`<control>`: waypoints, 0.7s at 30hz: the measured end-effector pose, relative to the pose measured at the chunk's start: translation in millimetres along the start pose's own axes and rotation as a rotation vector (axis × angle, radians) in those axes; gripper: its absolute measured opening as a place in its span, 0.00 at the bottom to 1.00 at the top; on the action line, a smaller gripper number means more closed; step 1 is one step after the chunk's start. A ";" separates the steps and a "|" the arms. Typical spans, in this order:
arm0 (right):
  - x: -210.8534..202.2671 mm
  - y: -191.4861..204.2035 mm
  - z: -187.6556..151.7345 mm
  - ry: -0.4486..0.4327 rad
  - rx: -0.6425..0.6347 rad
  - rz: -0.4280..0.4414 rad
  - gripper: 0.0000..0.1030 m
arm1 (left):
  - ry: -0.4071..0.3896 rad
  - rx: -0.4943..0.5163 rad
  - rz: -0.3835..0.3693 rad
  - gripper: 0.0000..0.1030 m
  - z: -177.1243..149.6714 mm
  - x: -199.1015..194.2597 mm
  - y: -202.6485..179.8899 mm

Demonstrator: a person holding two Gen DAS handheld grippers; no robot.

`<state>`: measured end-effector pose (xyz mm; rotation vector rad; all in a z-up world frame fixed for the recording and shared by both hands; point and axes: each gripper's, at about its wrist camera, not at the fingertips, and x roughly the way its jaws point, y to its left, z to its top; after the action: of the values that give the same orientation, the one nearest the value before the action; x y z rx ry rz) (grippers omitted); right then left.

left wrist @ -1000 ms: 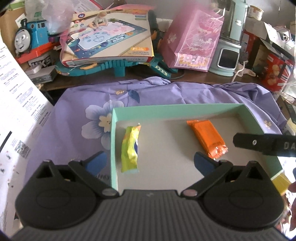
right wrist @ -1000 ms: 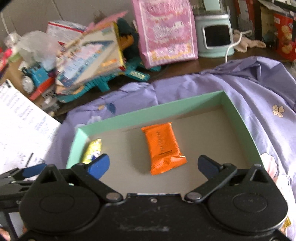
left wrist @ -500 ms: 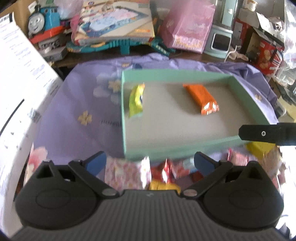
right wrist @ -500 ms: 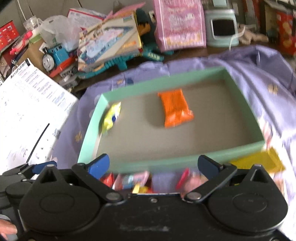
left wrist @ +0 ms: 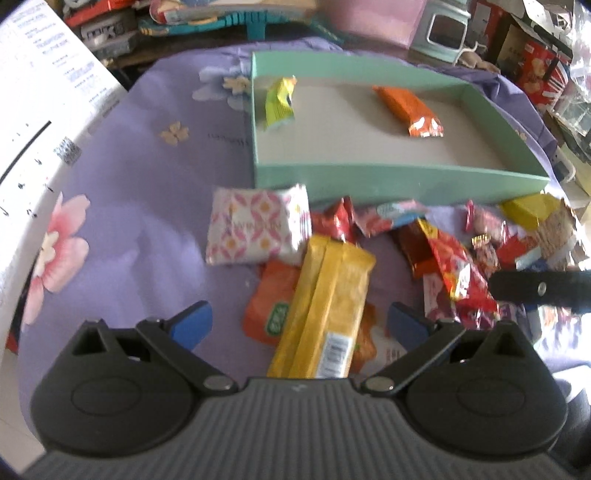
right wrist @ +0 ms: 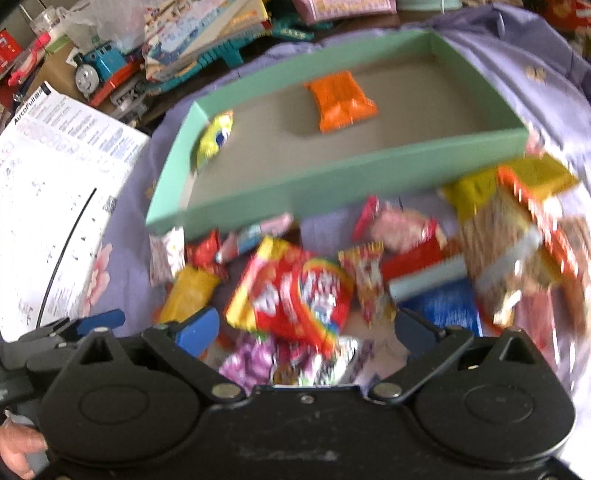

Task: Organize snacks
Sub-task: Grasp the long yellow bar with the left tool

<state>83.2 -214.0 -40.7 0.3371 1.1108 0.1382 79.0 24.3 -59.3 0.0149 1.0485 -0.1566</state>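
Observation:
A mint green box (left wrist: pixel 388 181) (right wrist: pixel 295 195) lies on a purple floral cloth and holds a yellow-green packet (left wrist: pixel 279 101) (right wrist: pixel 214 138) and an orange packet (left wrist: pixel 408 105) (right wrist: pixel 341 99). In front of it spreads a pile of snacks: a long yellow bar (left wrist: pixel 325 310), a white and pink pack (left wrist: pixel 255 229), a red and yellow bag (right wrist: pixel 295 295), a blue pack (right wrist: pixel 439 306). My left gripper (left wrist: pixel 298 323) hangs open over the yellow bar, holding nothing. My right gripper (right wrist: pixel 306 330) is open above the red bag, also holding nothing. The right view is blurred.
A white printed sheet (left wrist: pixel 40 122) (right wrist: pixel 55 177) lies at the left. Behind the box stand a toy train (right wrist: pixel 98 70), toy boxes and a mint appliance (left wrist: pixel 443 29). A hand (right wrist: pixel 18 448) shows at the lower left of the right wrist view.
Both grippers have pulled back from over the box toward me. The snack pile in front of the box has come into view beneath them. Both stay open.

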 end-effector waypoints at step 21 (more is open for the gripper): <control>34.2 25.1 -21.0 0.080 -0.051 -0.038 0.99 | -0.006 -0.041 -0.039 0.52 -11.6 8.3 14.6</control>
<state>81.0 -176.8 -69.8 0.2666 1.1896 0.1475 75.0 38.8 -73.3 -0.0431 1.0467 -0.1701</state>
